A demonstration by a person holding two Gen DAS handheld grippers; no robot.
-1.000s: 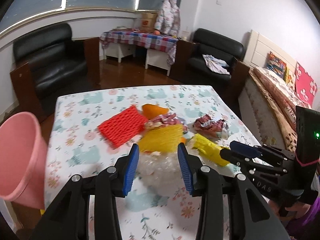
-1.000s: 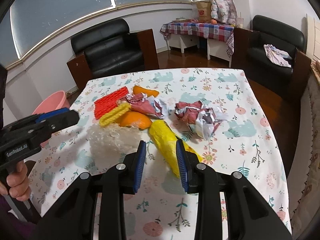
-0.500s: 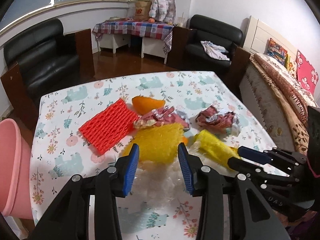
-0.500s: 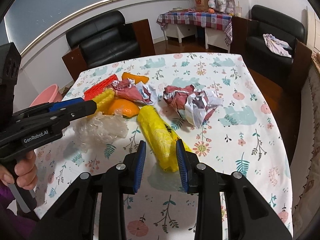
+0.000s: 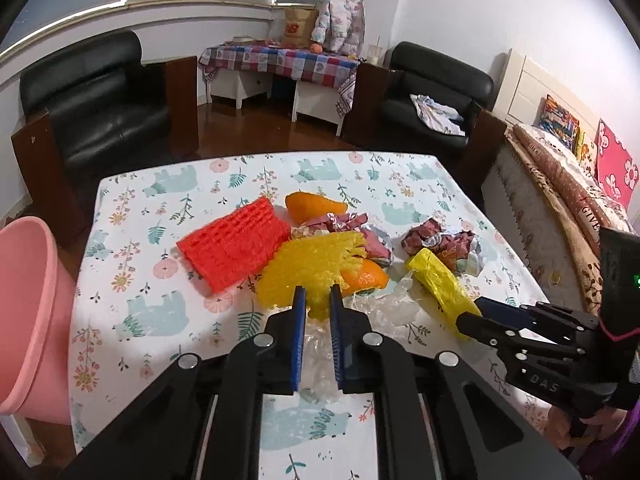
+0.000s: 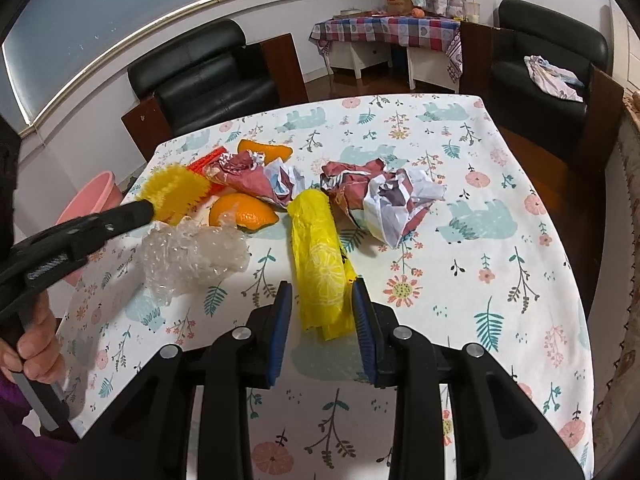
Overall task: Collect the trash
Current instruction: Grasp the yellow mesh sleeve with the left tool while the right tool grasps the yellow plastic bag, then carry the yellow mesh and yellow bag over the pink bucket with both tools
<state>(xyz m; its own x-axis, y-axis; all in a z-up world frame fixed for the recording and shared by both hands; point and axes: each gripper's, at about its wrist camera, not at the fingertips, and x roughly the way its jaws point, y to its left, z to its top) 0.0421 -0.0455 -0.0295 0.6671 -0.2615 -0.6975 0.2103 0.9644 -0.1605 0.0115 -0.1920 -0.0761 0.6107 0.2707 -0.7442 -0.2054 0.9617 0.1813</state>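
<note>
Now the left gripper point(image 5: 318, 300) has just closed on yellow foam net point(image 5: 312, 268), clear bubble wrap point(image 6: 192, 256) beneath; right gripper point(image 6: 322, 300) straddles yellow bag point(image 6: 318, 256).

Matt printed cloth with bears and flowers point(image 6: 500, 248) covering the table; crumpled glossy clear bubble plastic point(image 6: 192, 252); soft ribbed red foam netting point(image 5: 236, 248) and yellow foam netting point(image 5: 312, 268). Smooth, shiny yellow plastic bag point(image 6: 318, 256); creased red-and-white printed paper wads point(image 6: 384, 196); dimpled orange peel point(image 6: 244, 210). Smooth pink plastic bin point(image 5: 28, 320); glossy black leather armchair point(image 5: 96, 100).

Yellow foam net point(image 5: 316, 268) pinched; yellow bag point(image 6: 320, 260) flat on table.
</note>
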